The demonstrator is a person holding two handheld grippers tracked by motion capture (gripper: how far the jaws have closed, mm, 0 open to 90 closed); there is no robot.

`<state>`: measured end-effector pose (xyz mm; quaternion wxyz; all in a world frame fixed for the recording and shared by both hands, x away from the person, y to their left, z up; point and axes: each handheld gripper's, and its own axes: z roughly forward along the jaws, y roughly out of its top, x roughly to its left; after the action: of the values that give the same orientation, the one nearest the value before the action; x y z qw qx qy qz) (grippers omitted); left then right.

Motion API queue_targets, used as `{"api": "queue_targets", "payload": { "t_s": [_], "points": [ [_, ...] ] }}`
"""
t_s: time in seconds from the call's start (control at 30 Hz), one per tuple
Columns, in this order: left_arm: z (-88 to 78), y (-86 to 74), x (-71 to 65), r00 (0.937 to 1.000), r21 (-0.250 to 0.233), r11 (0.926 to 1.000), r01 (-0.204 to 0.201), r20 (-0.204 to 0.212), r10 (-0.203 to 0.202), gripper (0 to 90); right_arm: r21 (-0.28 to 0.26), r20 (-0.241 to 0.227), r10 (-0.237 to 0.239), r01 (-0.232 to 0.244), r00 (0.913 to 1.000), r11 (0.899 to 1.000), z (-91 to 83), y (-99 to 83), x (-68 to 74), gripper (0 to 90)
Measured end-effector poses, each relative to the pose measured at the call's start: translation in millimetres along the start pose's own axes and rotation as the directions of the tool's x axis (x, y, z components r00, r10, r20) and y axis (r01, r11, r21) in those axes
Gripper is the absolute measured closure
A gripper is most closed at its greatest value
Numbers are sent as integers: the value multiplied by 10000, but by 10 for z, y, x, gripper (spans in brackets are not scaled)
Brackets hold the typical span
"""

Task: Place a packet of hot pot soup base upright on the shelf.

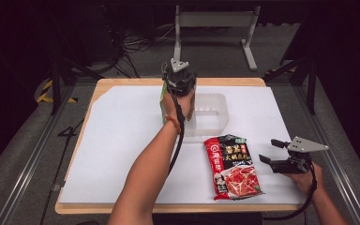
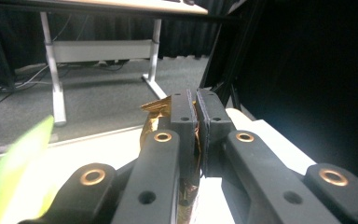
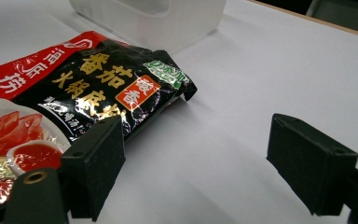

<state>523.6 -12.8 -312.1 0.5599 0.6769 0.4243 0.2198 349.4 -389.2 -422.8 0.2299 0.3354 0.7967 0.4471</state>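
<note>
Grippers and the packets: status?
Left gripper shut on gold packet, at the clear bin. Right gripper open, empty, beside red-and-black sauce packet flat on table. Green packet beside left hand.

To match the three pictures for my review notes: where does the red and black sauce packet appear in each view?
High view: the red and black sauce packet lies flat at lower centre-right, just left of the right gripper.
Left gripper view: not in it.
Right gripper view: it spreads across the left half, partly behind a jaw.
Shared landmark: the translucent plastic container, past the packet's far end.
</note>
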Motion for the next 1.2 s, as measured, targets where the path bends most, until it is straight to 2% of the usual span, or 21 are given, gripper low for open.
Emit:
{"api": "queue_targets", "payload": {
  "t_s": [0.13, 0.57, 0.87, 0.93, 1.2],
  "points": [
    [-14, -102, 16, 9995, 245, 9996, -165, 257, 159, 855, 0, 23, 0, 0, 10000, 10000, -3, 0, 1, 195],
    [-136, -258, 0, 9939, 284, 9977, -622, 928, 593, 843, 34, 16, 9, -9, 10000, 10000, 2, 4, 6, 189],
    [-172, -294, 24, 9906, 329, 9964, -779, 1155, 737, 820, 111, -20, -54, 55, 10000, 9999, 15, 2, 12, 188],
    [-182, -303, 22, 9892, 322, 9950, -944, 1156, 901, 810, 116, -8, -68, 68, 10000, 9999, 16, 2, 11, 188],
    [-219, -328, 65, 9868, 281, 9944, -1019, 1294, 975, 797, 143, -17, -65, 65, 10000, 9999, 18, 2, 14, 188]
  ]
}}
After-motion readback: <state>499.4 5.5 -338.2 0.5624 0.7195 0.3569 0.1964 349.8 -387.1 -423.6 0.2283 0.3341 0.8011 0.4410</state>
